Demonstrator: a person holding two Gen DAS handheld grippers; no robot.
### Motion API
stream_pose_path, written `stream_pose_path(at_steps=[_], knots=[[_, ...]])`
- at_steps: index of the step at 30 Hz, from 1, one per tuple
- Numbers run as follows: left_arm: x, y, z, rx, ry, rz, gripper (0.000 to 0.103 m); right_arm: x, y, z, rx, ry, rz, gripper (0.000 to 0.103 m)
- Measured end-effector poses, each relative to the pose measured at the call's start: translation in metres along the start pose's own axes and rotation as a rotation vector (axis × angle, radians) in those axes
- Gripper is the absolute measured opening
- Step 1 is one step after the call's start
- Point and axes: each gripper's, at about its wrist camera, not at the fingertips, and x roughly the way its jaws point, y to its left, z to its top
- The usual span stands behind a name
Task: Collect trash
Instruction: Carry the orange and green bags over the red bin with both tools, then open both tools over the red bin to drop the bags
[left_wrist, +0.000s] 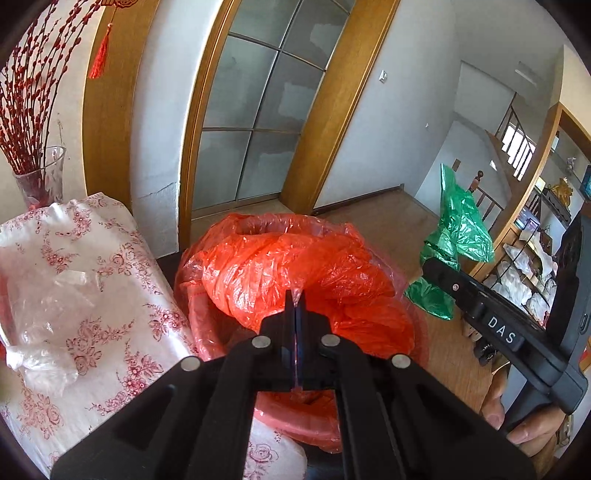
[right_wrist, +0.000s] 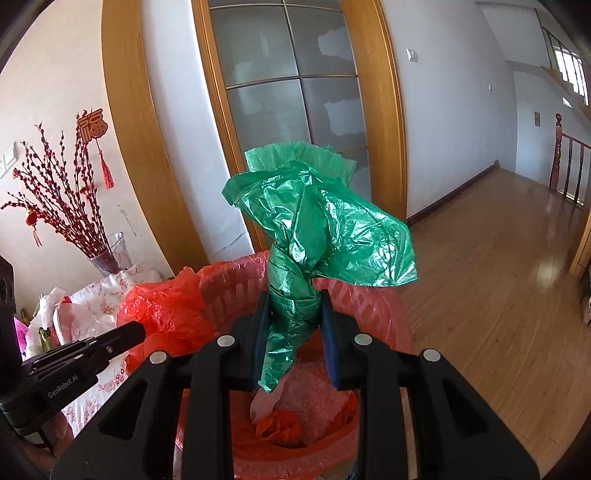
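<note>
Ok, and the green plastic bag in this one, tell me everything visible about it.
The green plastic bag is thin, glossy, crinkled film. Its lower part is twisted into a tight bundle, clamped between the fingers of the right gripper; above, it flares into loose folds with a frilled top edge, and a tail hangs below. It is held roughly upright over the red-lined trash basket, not in it. The left wrist view shows it too.
</note>
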Motion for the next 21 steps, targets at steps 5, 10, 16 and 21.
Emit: stream_pose_path(at_steps=[5,10,16,21], knots=[[0.008,0.002,-0.003,-0.016,0.022,-0.002,0.009,0.002,-0.001,-0.001,-0.005,-0.007,-0.005,0.047],[0.000,0.013,-0.009,-0.031,0.023,0.033,0.021,0.002,-0.005,-0.009,0.004,0.009,-0.012,0.048],[-0.034,0.032,-0.019,-0.041,-0.011,0.126,0.040,-0.005,0.000,-0.017,-0.012,0.003,-0.038,0.068],[-0.072,0.056,-0.030,-0.068,-0.040,0.201,0.047,-0.010,0.020,-0.022,-0.052,0.010,-0.023,0.072]])
